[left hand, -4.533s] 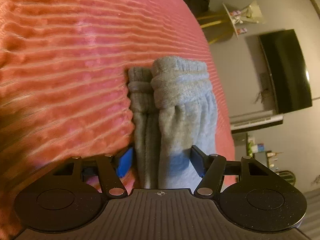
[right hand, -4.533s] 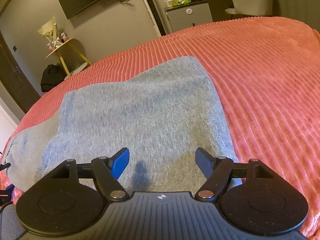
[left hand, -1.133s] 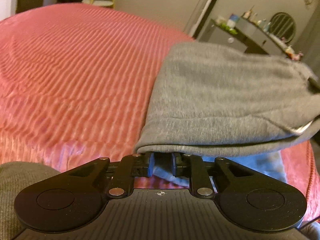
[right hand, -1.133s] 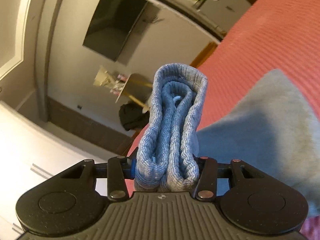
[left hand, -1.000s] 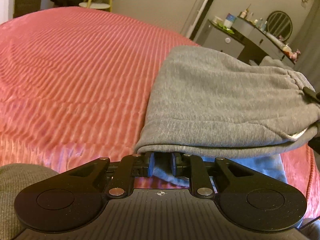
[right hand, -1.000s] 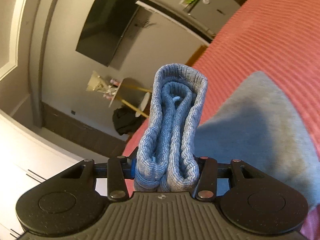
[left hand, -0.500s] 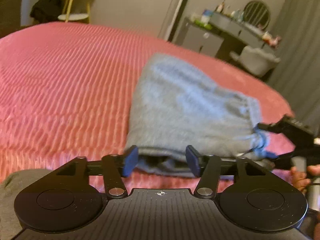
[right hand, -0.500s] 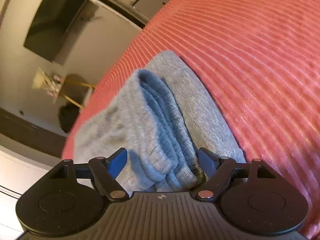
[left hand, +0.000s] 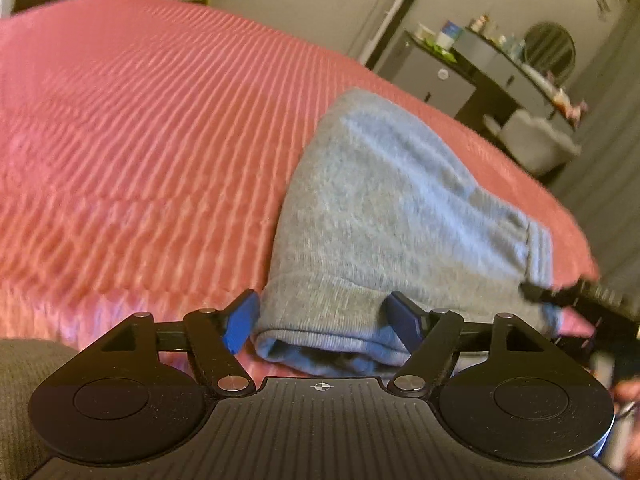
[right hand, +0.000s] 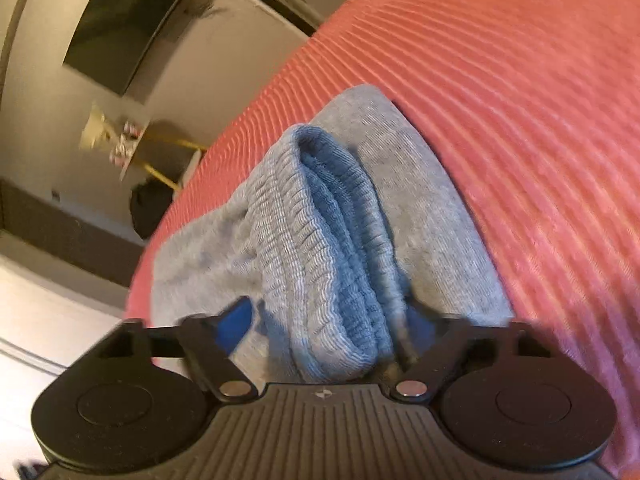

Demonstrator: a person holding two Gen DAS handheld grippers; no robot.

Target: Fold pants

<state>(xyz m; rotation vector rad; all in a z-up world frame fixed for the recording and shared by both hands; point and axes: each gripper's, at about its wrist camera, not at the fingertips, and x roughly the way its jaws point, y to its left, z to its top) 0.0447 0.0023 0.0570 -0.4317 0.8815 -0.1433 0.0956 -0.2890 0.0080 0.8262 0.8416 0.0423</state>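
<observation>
Grey sweatpants [left hand: 392,208] lie folded in a thick bundle on the pink ribbed bedspread [left hand: 140,132]. My left gripper [left hand: 324,320] is open, its fingers on either side of the bundle's near folded corner without pinching it. In the right wrist view the ribbed waistband [right hand: 332,248] of the pants [right hand: 420,216] stands up in folds between the fingers of my right gripper [right hand: 332,322], which is open. The right gripper also shows at the right edge of the left wrist view [left hand: 560,294], at the waistband end.
The bedspread [right hand: 520,100] stretches wide to the left and beyond the pants. Beyond the bed are a dresser with small items [left hand: 460,68], a round mirror [left hand: 550,52], a wall television [right hand: 116,28] and a small yellow-legged side table [right hand: 132,144].
Both grippers have opened and let go of the pants. The lifted end was laid over onto the rest, so the bundle now rests on the bed. Both grippers have drawn back slightly.
</observation>
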